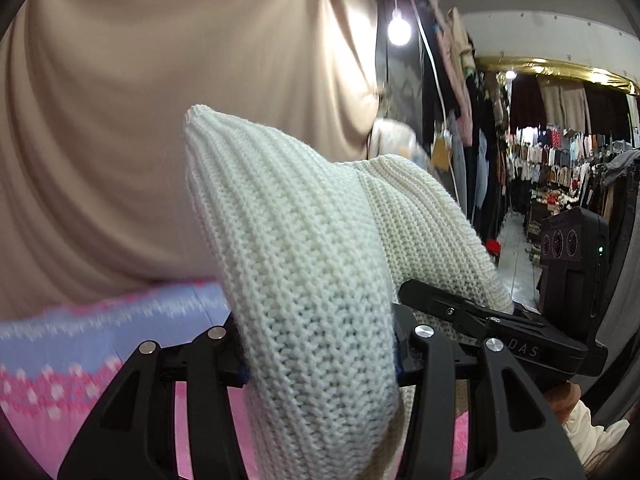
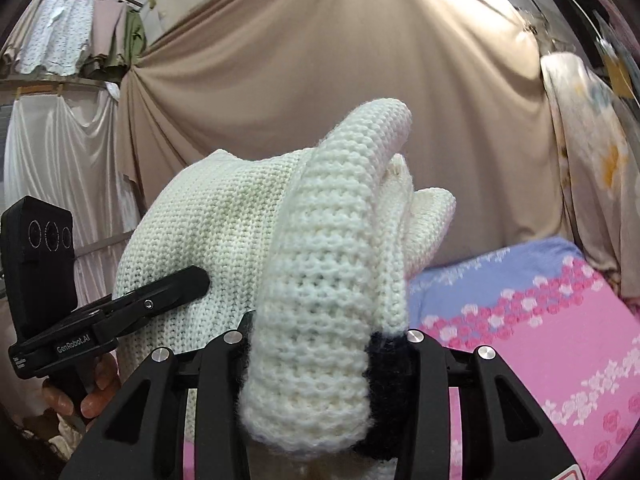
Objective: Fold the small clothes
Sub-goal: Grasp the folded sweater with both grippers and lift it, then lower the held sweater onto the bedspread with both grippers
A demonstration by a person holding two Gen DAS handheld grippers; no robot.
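A thick cream knit garment (image 1: 304, 264) is lifted off the bed and bunches up in front of both cameras. My left gripper (image 1: 320, 348) is shut on a thick fold of it, the knit filling the gap between the fingers. My right gripper (image 2: 326, 344) is shut on another bunched fold of the same cream knit garment (image 2: 320, 280), which has a black fuzzy trim (image 2: 386, 364) by the right finger. In the left wrist view the right gripper (image 1: 460, 312) shows at the right, clamped on the knit. In the right wrist view the left gripper (image 2: 160, 292) reaches in from the left.
A pink and blue floral bedspread (image 2: 540, 320) lies below. A beige draped cloth (image 1: 160, 120) hangs behind. A lit bulb (image 1: 399, 30) and racks of hanging clothes (image 1: 560, 152) stand to the right; white garments (image 2: 60, 40) hang at upper left. A hand (image 2: 96, 392) holds the left gripper's handle.
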